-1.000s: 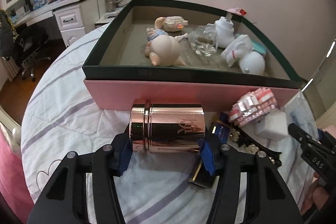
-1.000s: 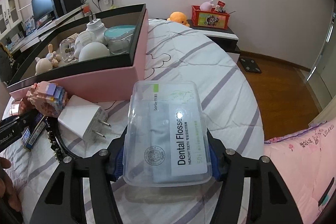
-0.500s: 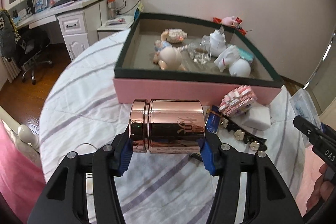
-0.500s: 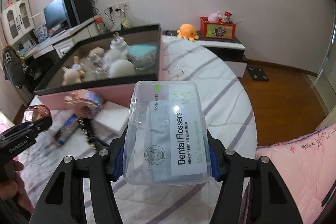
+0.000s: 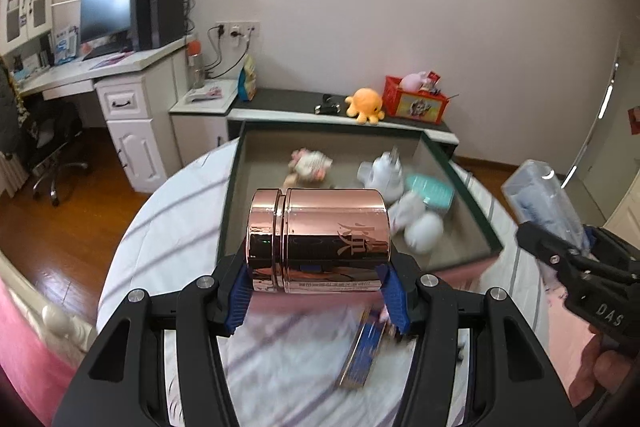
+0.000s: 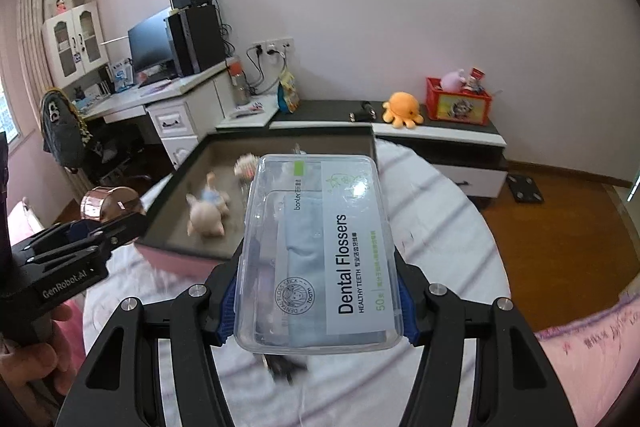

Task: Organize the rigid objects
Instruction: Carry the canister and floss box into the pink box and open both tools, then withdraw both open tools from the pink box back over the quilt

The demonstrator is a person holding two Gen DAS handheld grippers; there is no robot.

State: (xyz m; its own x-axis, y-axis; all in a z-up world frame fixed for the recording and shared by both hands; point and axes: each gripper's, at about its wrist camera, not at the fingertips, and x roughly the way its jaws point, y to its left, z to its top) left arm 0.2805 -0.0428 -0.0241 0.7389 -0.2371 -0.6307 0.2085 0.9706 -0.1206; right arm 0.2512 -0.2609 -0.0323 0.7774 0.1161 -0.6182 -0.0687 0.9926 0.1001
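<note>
- The left gripper point(image 5: 316, 287) has its blue-padded fingers point(image 5: 239, 297) closed part-way on a shiny rose-gold metal cylinder tin point(image 5: 318, 241), pressing on its two ends; the tin lies sideways between them, its lid end to the left, raised clear of the bed.
- The right gripper point(image 6: 316, 311) has its fingers point(image 6: 226, 311) closed part-way on a clear rectangular plastic box labelled "Dental Flossers" point(image 6: 320, 255), gripped by its long sides, label up, held above the bed.
- In the left wrist view the right gripper appears at the right edge with the clear box sticking up from it, and a hand point(image 5: 600, 367) below it.
- In the right wrist view the left gripper shows at the left edge with the tin at its tip, just beside the near corner of the tray, and a hand point(image 6: 36, 359) holding its handle.
- A shallow rectangular tray with a dark green rim and pink outer wall point(image 5: 232, 195) rests on a white quilt with grey stripes point(image 5: 160, 227) covering the bed.
- Inside the tray lie blurred small toys: a pale pink pig figure point(image 6: 206, 215), white rounded figures point(image 5: 420, 223) and a teal-lidded container point(image 5: 430, 189).
- A blue flat pack point(image 5: 362, 351) lies on the quilt in front of the tray, below the tin.
</note>
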